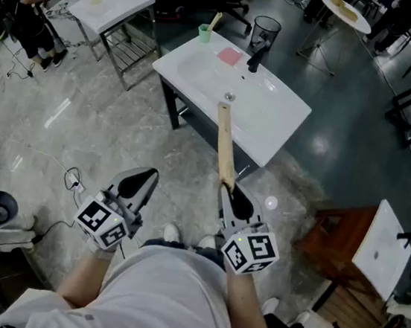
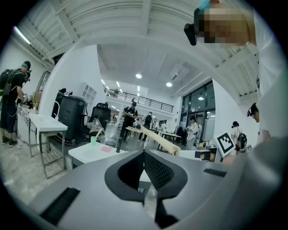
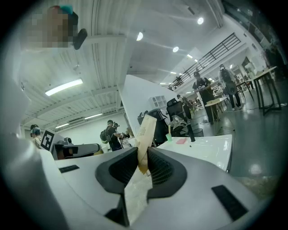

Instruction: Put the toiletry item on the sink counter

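Half done: right hand-held gripper (image 3: 143, 153) is clamped on the long beige toiletry stick (image 1: 225, 143), held up short of the white sink desk (image 1: 280, 118). Left hand-held gripper (image 2: 144, 153) has its jaws together, empty. Setting it down is what's left.

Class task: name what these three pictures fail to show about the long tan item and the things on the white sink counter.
- The long tan item in the right tongs: its wrapping hides whatever is inside, in all three views.
- The pink thing on the sink counter: too small in the head view to name.
- The stick in the green cup: too small and distant to identify.
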The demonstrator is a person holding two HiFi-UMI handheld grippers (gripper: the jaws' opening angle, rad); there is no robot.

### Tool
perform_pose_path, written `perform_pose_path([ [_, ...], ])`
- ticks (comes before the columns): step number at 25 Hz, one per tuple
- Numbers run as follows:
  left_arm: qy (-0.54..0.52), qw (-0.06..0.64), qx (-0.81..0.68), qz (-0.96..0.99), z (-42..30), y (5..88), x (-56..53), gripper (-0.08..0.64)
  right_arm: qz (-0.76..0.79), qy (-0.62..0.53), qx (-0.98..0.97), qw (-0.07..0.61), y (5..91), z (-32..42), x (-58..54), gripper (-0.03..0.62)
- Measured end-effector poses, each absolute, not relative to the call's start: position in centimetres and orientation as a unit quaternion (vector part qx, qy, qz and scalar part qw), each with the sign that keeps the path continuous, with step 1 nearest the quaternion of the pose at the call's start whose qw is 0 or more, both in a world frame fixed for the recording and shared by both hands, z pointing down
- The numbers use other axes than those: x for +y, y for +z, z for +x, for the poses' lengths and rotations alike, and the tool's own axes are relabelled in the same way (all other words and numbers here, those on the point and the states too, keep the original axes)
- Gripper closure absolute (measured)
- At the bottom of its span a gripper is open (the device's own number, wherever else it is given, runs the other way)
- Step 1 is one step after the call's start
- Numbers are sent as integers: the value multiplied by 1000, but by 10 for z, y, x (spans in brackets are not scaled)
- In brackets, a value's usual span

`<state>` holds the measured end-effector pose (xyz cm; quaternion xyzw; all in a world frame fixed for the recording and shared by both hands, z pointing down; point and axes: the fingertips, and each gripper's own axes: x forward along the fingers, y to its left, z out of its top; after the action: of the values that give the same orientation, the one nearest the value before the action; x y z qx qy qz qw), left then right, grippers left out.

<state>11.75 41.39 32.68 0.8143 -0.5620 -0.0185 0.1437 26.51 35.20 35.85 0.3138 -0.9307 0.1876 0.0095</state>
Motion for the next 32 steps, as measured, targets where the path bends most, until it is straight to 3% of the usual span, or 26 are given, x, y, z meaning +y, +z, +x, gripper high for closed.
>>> perform_pose_path([
  [32, -23, 165, -571, 804, 16, 359, 414, 543, 338, 198, -920, -12, 382, 187, 317, 520],
])
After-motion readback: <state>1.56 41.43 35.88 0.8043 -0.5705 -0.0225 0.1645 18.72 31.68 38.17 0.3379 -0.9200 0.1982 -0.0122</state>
